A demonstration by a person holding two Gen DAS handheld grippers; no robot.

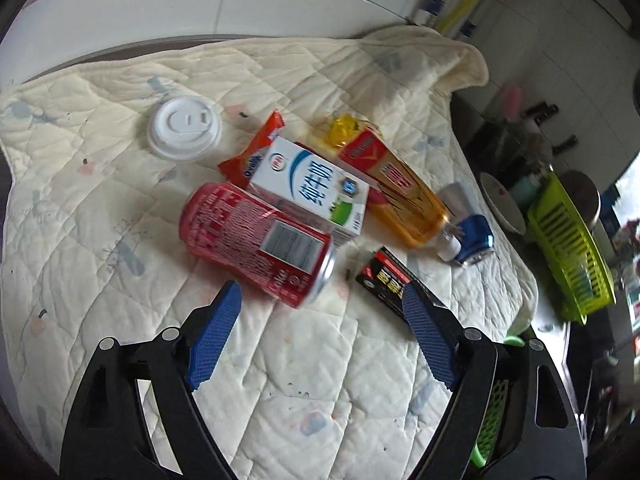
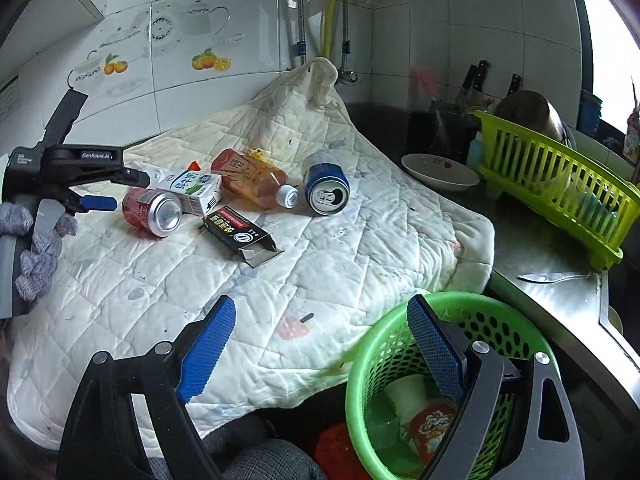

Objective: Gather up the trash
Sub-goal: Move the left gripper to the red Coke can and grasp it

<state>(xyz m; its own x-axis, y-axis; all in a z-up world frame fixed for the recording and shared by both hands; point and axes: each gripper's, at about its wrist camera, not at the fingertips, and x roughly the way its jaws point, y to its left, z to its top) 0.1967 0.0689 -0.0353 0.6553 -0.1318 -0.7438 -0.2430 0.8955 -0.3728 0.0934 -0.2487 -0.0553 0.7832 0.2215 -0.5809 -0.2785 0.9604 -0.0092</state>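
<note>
Left gripper (image 1: 320, 320), jaws wide and empty, closes in on the red can (image 1: 256, 244) lying at 12 o'clock; right gripper (image 2: 320, 340), also open and empty, hovers over the basket (image 2: 360, 360), so the grasp likely comes next

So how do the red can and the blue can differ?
The red can lies against the milk carton; the blue can lies apart, beside the bottle cap. The blue can's opened top faces the right camera; the red can shows its plain bottom there. Both lie sideways on the quilt.

left tongs (image 1: 320, 344) spread wide, right tongs (image 2: 320, 352) likewise (both empty)
</note>
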